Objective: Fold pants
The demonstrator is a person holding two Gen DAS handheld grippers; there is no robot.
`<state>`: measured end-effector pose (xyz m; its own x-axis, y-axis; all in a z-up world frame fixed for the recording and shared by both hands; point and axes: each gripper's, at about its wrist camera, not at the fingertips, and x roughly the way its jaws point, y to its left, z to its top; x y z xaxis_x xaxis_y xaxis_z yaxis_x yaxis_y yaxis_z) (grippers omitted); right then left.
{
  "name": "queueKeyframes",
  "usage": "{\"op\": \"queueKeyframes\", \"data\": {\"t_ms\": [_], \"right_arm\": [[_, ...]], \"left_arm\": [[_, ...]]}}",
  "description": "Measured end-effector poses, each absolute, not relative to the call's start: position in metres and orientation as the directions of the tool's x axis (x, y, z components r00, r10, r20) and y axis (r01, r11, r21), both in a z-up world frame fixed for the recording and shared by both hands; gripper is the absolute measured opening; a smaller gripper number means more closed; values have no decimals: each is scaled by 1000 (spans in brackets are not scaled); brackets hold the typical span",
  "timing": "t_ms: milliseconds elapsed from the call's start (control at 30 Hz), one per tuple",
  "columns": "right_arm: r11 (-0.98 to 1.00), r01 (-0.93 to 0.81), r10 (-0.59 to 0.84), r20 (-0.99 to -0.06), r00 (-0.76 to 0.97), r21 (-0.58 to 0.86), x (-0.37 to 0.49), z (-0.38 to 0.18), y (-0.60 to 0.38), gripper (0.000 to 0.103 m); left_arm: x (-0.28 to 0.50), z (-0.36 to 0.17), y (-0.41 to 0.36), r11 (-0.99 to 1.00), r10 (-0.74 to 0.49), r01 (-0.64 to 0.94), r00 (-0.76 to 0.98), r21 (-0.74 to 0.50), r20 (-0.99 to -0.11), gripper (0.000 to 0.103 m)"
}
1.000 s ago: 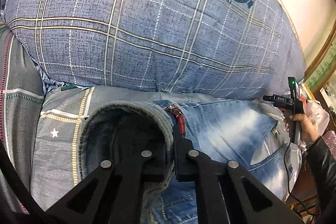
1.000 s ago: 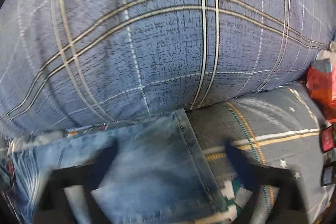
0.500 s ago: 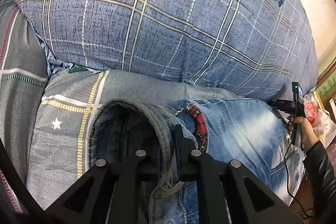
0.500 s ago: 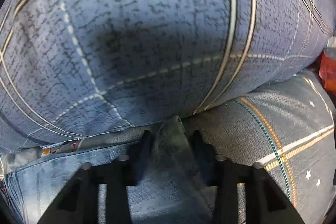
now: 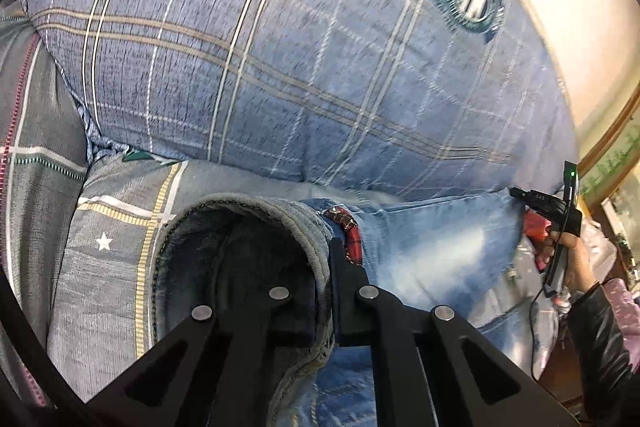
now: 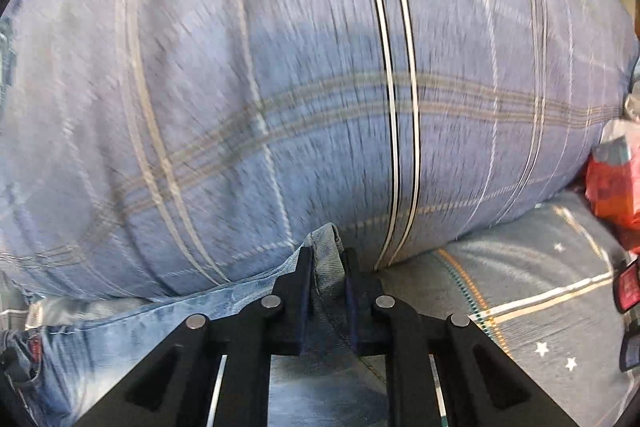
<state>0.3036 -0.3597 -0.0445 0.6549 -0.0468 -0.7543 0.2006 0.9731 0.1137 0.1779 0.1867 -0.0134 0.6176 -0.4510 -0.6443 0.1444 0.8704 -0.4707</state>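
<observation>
Faded blue jeans (image 5: 440,251) lie across a grey striped bedsheet (image 5: 120,223) with small white stars, at six o'clock below a big blue plaid pillow (image 5: 280,67). Their waistband gapes open, showing dark fleecy lining and a red plaid trim. The left gripper (image 5: 330,291) angles downward, its jaws clamped on the waistband rim. The right gripper (image 6: 326,291), also tilted down, is closing its jaws on a bunched hem corner at the pillow's base. At three o'clock, a hand (image 5: 572,259) in a black sleeve holds it.
</observation>
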Motion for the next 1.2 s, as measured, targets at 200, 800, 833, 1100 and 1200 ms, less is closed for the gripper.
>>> {"op": "queueKeyframes", "data": {"t_ms": [200, 800, 833, 1100, 1200], "right_arm": [[973, 163, -11, -674, 738, 162, 265, 7, -355, 14], [912, 198, 61, -597, 800, 359, 48, 5, -419, 14], [911, 199, 63, -597, 800, 362, 41, 2, -420, 14], [901, 247, 62, -670, 740, 357, -24, -51, -428, 14], [899, 263, 65, -698, 713, 351, -39, -66, -427, 14]], "left_arm": [[139, 25, 192, 808, -551, 244, 635, -536, -541, 5], [6, 16, 181, 764, -637, 350, 547, -542, -543, 6], [0, 13, 183, 761, -641, 350, 538, -547, -547, 6], [-36, -31, 183, 787, -611, 266, 460, -557, -644, 7], [-44, -40, 182, 805, -589, 254, 445, -536, -674, 8]]}}
